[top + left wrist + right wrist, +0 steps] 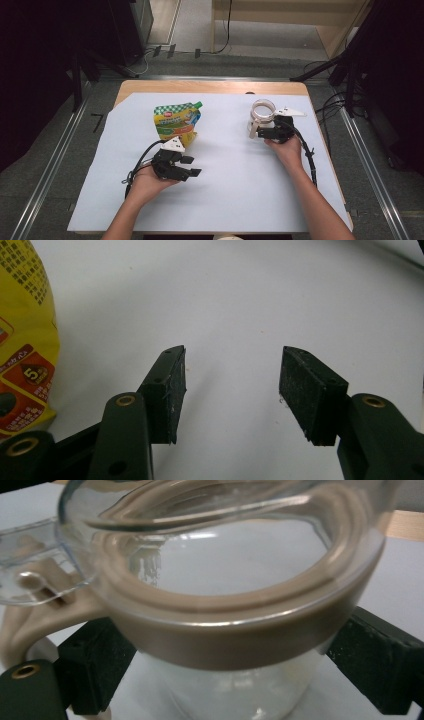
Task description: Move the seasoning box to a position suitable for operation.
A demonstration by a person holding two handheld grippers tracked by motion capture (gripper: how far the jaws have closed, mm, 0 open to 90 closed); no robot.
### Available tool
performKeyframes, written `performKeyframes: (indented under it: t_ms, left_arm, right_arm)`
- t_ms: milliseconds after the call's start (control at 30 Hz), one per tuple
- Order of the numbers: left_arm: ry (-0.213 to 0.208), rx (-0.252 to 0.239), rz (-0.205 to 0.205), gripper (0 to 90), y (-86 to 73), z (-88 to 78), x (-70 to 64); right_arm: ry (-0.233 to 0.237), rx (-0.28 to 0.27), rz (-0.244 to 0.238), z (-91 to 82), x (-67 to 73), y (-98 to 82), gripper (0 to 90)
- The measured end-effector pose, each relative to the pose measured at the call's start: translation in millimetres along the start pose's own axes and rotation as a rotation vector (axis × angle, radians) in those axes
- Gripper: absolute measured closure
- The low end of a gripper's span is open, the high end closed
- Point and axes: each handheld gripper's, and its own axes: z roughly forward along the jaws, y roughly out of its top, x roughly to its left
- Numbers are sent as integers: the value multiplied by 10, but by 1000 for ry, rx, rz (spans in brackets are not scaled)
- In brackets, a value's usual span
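A clear jug (263, 112) with a beige rim and handle stands at the right of the white sheet (230, 165). My right gripper (261, 132) has a jaw on each side of it, just below the rim, and is open around it. In the right gripper view the jug (225, 630) sits close up between the black pads (95, 670) of this gripper (230, 680). A yellow and green snack pouch (176, 122) lies left of centre. My left gripper (191, 166) rests just in front of the pouch, open, with nothing between its jaws (232, 385). The pouch (25, 340) lies at the left edge of that view.
The white sheet covers a wooden table (210, 86) whose far edge shows bare. Cables trail from both grippers. Dark stands and floor rails flank the table on both sides.
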Motion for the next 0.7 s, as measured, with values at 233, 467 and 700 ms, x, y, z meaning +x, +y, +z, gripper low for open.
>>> performKeyframes:
  t_ms: [233, 467, 700]
  left_arm:
    - [4, -6, -8, 444, -33, -30, -7]
    - [10, -8, -17, 441, -54, -46, 4]
    - [14, -7, -11, 441, -52, -64, 11]
  right_arm:
    - [0, -12, 28, 68, 5, -2, 87]
    - [-35, -19, -14, 25, 44, 30, 119]
    - [-20, -15, -11, 1, 72, 40, 121]
